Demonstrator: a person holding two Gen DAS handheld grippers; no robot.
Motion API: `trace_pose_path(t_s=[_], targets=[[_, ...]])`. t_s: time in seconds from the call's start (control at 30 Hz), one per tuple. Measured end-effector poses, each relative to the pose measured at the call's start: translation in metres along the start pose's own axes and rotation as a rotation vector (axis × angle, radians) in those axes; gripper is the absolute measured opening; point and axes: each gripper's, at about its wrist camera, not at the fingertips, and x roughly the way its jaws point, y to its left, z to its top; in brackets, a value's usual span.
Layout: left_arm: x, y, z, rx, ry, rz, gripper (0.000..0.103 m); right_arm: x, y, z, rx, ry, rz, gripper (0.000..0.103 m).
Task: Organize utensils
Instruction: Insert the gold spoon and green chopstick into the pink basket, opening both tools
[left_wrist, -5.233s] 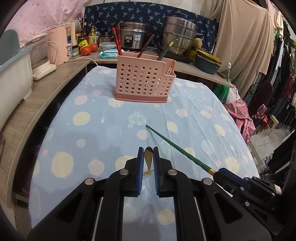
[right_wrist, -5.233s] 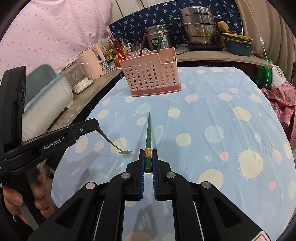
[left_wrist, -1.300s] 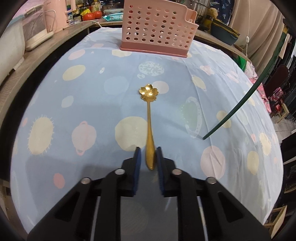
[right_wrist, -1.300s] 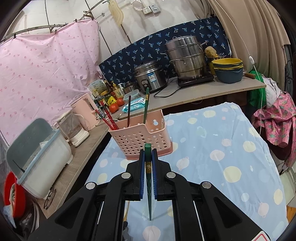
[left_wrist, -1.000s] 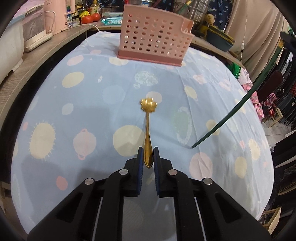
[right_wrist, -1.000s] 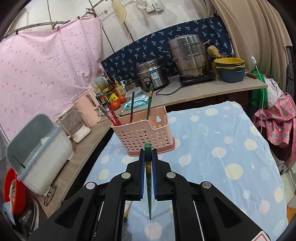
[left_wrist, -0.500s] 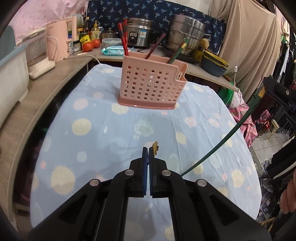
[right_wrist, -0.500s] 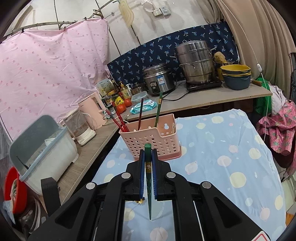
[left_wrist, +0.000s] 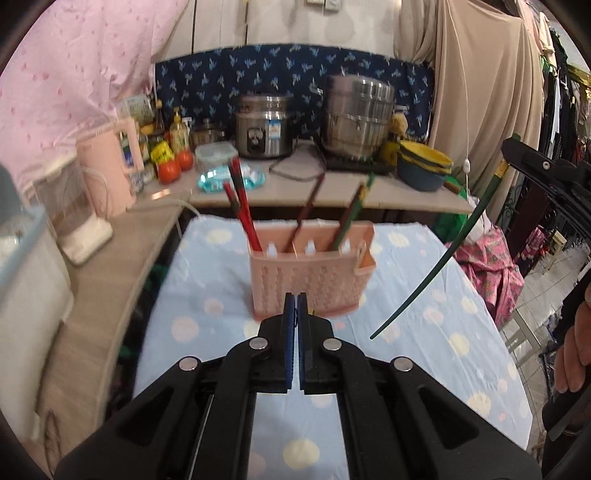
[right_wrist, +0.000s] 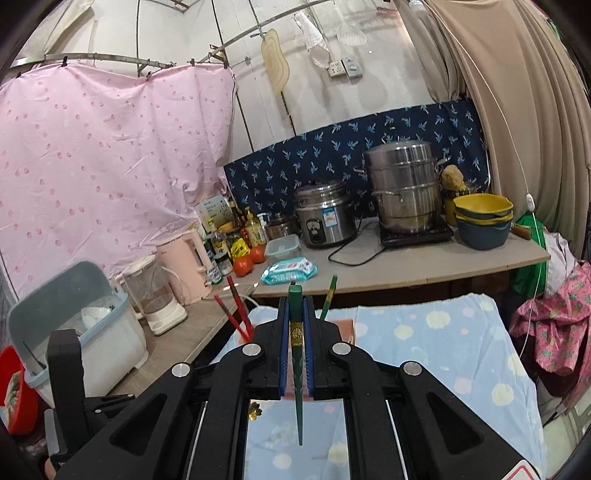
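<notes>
Both hands have lifted off the bench with the blue spotted cloth (left_wrist: 424, 295), so the pink perforated plastic caddy (left_wrist: 306, 273) now sits lower in both views. The left gripper (left_wrist: 295, 295) has its jaws pressed together. The gold metal spoon with a flower-shaped bowl (right_wrist: 254, 411) shows only beneath the right wrist view, so we judge it pinched by its handle.

In the caddy, the red chopsticks (left_wrist: 240, 199) stand at the left, a brown one is in the middle, and a green one (left_wrist: 351, 214) is at the right. The right gripper (right_wrist: 295, 299) clamps the green tapered chopstick with a gold band (right_wrist: 296, 369), tip down.

We should bring that tip over the right-hand slot beside its mate, steepen it, then let go low. The sticker on the steel rice cooker (left_wrist: 264, 125) and the chopstick's band are too small to read.
</notes>
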Motion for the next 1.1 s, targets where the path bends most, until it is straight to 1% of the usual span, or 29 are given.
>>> trace_pose_path(t_s=[0.07, 0.13, 0.27, 0.4, 0.53, 0.67, 0.77, 0.87, 0.93, 0.97, 1.0, 1.03, 1.07, 1.1], targets=[[-0.001, 0.003, 0.022, 0.012, -0.038, 0.015, 0.001, 0.009, -0.001, 0.020, 0.010, -0.039, 0.007, 0.007], [0.004, 0.003, 0.041, 0.025, -0.059, 0.034, 0.001, 0.018, 0.001, 0.038, 0.009, -0.074, 0.003, 0.007], [0.026, 0.006, 0.071, 0.035, -0.065, 0.052, 0.001, 0.045, 0.006, 0.067, -0.001, -0.119, 0.000, 0.007], [0.050, 0.009, 0.086, 0.040, -0.059, 0.061, 0.001, 0.075, 0.011, 0.082, -0.012, -0.130, -0.012, 0.007], [0.075, 0.014, 0.084, 0.021, -0.020, 0.065, 0.001, 0.105, 0.014, 0.077, -0.025, -0.092, -0.032, 0.007], [0.093, 0.020, 0.073, -0.009, 0.016, 0.053, 0.001, 0.128, 0.009, 0.058, -0.024, -0.021, -0.038, 0.007], [0.102, 0.021, 0.066, -0.016, 0.037, 0.053, 0.001, 0.138, 0.005, 0.043, -0.016, 0.028, -0.034, 0.007], [0.106, 0.023, 0.061, -0.038, 0.050, 0.046, 0.002, 0.143, 0.005, 0.031, -0.026, 0.057, -0.040, 0.007], [0.105, 0.024, 0.059, -0.052, 0.053, 0.055, 0.002, 0.146, 0.003, 0.025, -0.024, 0.078, -0.040, 0.007], [0.105, 0.026, 0.058, -0.059, 0.056, 0.060, 0.007, 0.146, 0.002, 0.022, -0.019, 0.086, -0.040, 0.008], [0.104, 0.026, 0.057, -0.065, 0.057, 0.062, 0.018, 0.147, 0.001, 0.021, -0.015, 0.087, -0.042, 0.009], [0.102, 0.027, 0.056, -0.072, 0.053, 0.067, 0.025, 0.146, 0.000, 0.020, -0.014, 0.087, -0.048, 0.015], [0.099, 0.028, 0.054, -0.079, 0.045, 0.078, 0.038, 0.144, 0.000, 0.020, -0.012, 0.085, -0.053, 0.022], [0.097, 0.028, 0.054, -0.082, 0.038, 0.082, 0.040, 0.142, -0.001, 0.020, -0.008, 0.083, -0.051, 0.025]])
